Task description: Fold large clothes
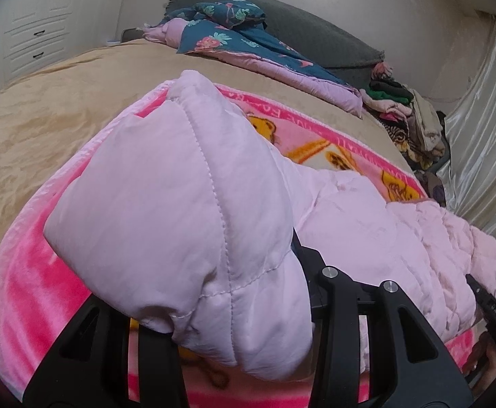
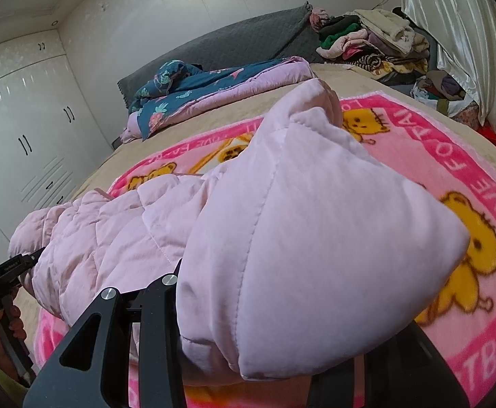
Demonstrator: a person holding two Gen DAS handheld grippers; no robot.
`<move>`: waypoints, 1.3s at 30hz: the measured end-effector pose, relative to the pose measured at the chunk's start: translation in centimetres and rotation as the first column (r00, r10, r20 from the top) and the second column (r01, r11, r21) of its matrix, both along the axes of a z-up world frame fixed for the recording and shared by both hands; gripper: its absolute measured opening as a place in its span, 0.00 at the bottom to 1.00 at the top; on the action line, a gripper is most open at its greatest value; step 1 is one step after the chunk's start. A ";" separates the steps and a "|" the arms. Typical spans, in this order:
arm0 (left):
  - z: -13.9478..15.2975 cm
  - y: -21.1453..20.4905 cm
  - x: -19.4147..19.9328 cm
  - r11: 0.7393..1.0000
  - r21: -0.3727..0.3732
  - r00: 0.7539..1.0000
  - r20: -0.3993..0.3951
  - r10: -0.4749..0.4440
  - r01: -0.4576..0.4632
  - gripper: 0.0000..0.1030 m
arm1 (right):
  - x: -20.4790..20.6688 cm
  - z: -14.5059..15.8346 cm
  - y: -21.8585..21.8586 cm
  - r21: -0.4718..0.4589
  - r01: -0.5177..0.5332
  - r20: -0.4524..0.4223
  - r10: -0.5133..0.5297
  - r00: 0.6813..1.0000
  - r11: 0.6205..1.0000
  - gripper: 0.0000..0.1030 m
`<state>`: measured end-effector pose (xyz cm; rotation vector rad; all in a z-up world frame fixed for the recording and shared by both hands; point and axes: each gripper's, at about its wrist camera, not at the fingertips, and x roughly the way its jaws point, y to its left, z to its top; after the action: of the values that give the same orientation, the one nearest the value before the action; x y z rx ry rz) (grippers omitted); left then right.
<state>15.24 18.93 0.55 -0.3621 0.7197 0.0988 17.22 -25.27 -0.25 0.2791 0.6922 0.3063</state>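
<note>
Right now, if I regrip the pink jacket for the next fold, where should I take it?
Probably pinch the jacket at the quilted body's thin end nearest the left gripper, coming in low from the blanket side. The puffy stitched panels bunch thick mid-jacket; edges flatten easier.

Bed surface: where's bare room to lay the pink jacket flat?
Free: tan bedspread between the bear blanket and the wardrobe side. Crowded: floral quilt by the headboard, clothes pile along the curtain.
</note>
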 end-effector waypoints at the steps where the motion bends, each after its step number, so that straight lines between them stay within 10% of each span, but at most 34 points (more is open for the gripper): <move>1: -0.1 -0.1 -0.3 1.000 0.006 1.000 -0.003 -0.003 0.003 0.32 | -0.3 -0.2 -0.1 0.002 0.000 -0.006 0.000 1.000 1.000 0.36; 12: -3.0 0.3 -2.7 1.000 0.020 0.999 -0.050 -0.012 0.013 0.37 | -2.9 -3.0 -1.1 0.042 0.008 -0.052 -0.006 0.999 0.999 0.41; 27: -4.6 1.7 -4.6 1.000 -0.025 0.994 -0.107 -0.003 0.001 0.69 | -5.7 -5.6 -3.8 0.109 0.070 -0.172 -0.050 0.984 0.992 0.85; 39: 1.3 1.3 -10.0 0.999 0.047 1.000 0.016 0.014 -0.014 0.91 | -12.2 1.0 -6.0 -0.035 0.189 0.024 -0.188 0.982 0.981 0.96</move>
<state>5.22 20.27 1.89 -0.3221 0.6982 0.1261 4.99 -31.29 0.80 0.3031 0.6452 0.1148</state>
